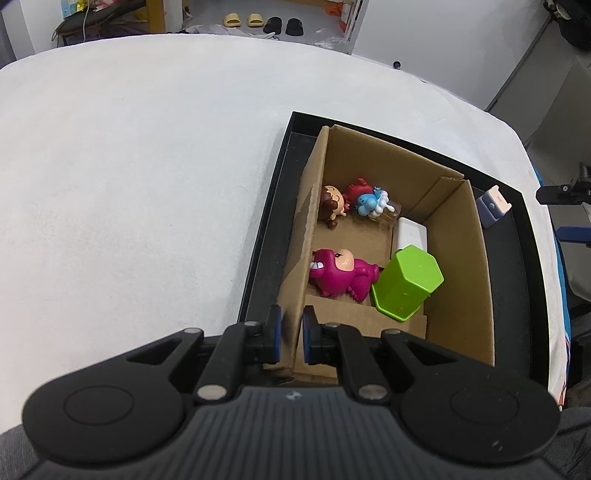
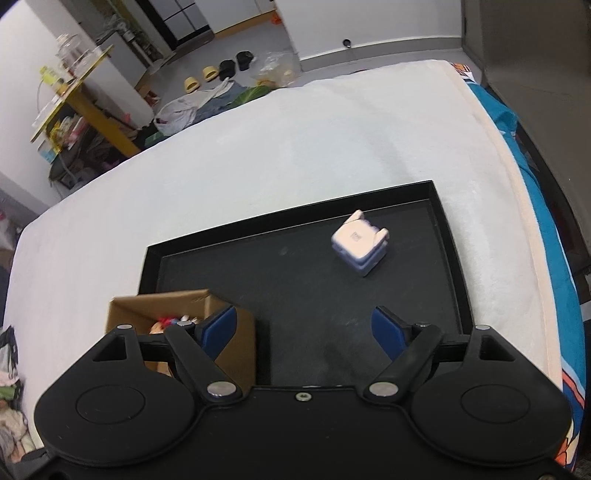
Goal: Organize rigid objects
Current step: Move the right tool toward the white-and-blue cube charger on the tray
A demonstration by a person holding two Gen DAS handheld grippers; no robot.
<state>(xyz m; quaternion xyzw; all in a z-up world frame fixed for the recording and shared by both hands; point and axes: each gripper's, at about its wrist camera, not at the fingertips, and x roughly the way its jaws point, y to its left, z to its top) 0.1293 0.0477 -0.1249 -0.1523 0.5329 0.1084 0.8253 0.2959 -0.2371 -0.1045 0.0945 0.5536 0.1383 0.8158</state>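
Observation:
A cardboard box [image 1: 458, 266] stands in a black tray [image 1: 266, 236] on the white table. In it lie a magenta dinosaur figure [image 1: 340, 273], a green hexagonal cup [image 1: 406, 284] lying tilted, a brown figure [image 1: 332, 205], a blue and red figure [image 1: 369, 199] and a white block [image 1: 412, 232]. My left gripper [image 1: 291, 339] is shut on the box's left wall. A small white and lilac cube [image 2: 360, 243] sits on the tray floor [image 2: 295, 280], also in the left wrist view [image 1: 493, 206]. My right gripper [image 2: 304, 328] is open and empty above the tray, short of the cube.
The box [image 2: 177, 310] sits at the tray's left in the right wrist view. The white table [image 1: 129, 184] spreads left and far. Slippers [image 1: 240, 19], a shelf [image 2: 70, 96] and clothes [image 2: 192, 107] are on the floor beyond. A blue cloth [image 2: 546, 206] hangs at the right edge.

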